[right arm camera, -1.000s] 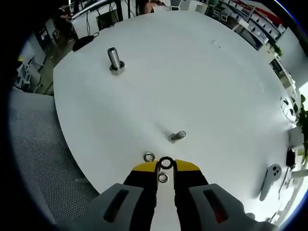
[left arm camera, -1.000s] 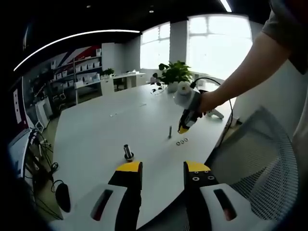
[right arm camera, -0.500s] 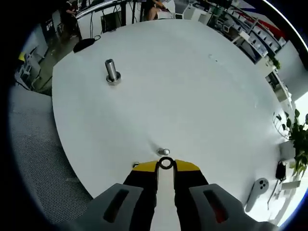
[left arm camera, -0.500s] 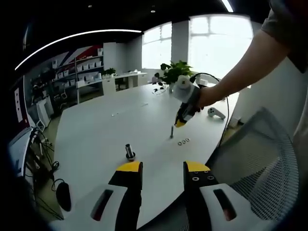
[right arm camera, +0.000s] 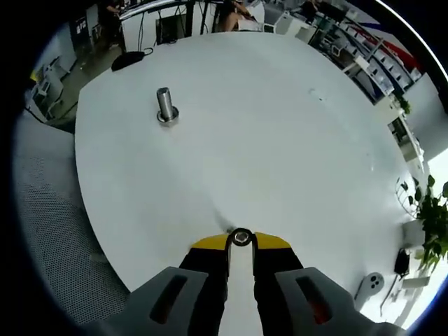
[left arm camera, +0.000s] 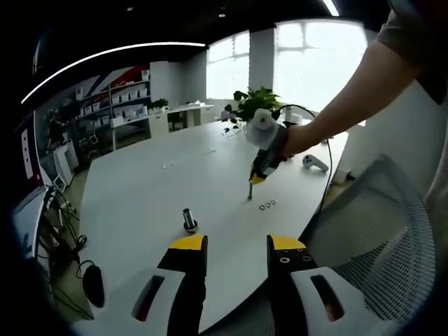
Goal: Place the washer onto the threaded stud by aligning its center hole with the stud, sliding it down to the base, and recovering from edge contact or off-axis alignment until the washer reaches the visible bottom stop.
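The white tabletop (left arm camera: 140,189) carries everything, and the small stud (left arm camera: 249,191) near its chair-side edge is the mark to place the rest by. Going by the task, this looks like the lining-up step: the washer has to sit square over the stud's top before it can slide down.

The right gripper (left arm camera: 256,178), held by a person's hand (left arm camera: 297,142), hangs directly above the stud with its yellow tips pointing down at it. In the right gripper view the right gripper's jaws are drawn narrow and pinch a washer (right arm camera: 241,237) by its rim, so the hole stays free. Through that hole there is a small bright spot, likely the stud's top seen end-on, which would explain why the gripper is held so upright. I cannot tell whether the washer already touches the stud or sits a little above it.

The left gripper (left arm camera: 238,246) waits well back from the stud, over the near rim of the tabletop, jaws spread wide and holding nothing; it seems kept clear of the work.

By count: two upright posts on the tabletop, the stud and a thicker metal post on a round base (left arm camera: 187,220), which stands well to the left of the stud. Two spare washers (left arm camera: 266,206) lie flat just beside the stud on the chair side, probably set there within easy reach. With the pinched one, that makes three washers.
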Demonstrator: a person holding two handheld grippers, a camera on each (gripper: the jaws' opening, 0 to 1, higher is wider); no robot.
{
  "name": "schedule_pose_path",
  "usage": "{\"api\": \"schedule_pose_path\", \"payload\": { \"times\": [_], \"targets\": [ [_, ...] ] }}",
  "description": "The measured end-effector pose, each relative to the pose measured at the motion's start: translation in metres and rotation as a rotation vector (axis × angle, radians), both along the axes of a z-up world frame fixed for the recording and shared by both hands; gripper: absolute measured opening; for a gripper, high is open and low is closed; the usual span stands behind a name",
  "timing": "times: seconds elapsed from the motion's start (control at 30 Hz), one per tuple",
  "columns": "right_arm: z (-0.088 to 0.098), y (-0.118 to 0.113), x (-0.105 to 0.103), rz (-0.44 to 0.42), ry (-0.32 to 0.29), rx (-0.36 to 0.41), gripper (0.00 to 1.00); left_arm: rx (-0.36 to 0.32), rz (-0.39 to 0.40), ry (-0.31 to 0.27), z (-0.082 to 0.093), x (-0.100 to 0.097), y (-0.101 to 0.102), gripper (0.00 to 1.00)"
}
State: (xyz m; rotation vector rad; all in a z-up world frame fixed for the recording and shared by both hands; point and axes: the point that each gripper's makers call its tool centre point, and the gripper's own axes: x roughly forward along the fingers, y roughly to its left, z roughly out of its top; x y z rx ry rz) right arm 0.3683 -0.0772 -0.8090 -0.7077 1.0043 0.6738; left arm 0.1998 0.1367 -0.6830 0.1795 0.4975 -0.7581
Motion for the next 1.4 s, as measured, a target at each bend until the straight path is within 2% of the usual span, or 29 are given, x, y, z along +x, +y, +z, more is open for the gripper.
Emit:
{"api": "schedule_pose_path", "payload": {
  "times": [0.3,0.63,1.4],
  "targets": [
    [-0.005,-0.005,0.003,-0.007,0.013,-0.006,0.13,0.002,0.001,0.005,-0.001,0.0,0.0,0.32],
    [-0.008,0.001,-0.001,0.01,0.024,-0.014,0.13,0.004,0.003,0.01,-0.002,0.0,0.001,0.32],
    [-0.047,0.002,-0.003,0.003,0.101,-0.029,0.14,0.012,0.022,0.026,-0.006,0.001,0.004,0.32]
  ]
}}
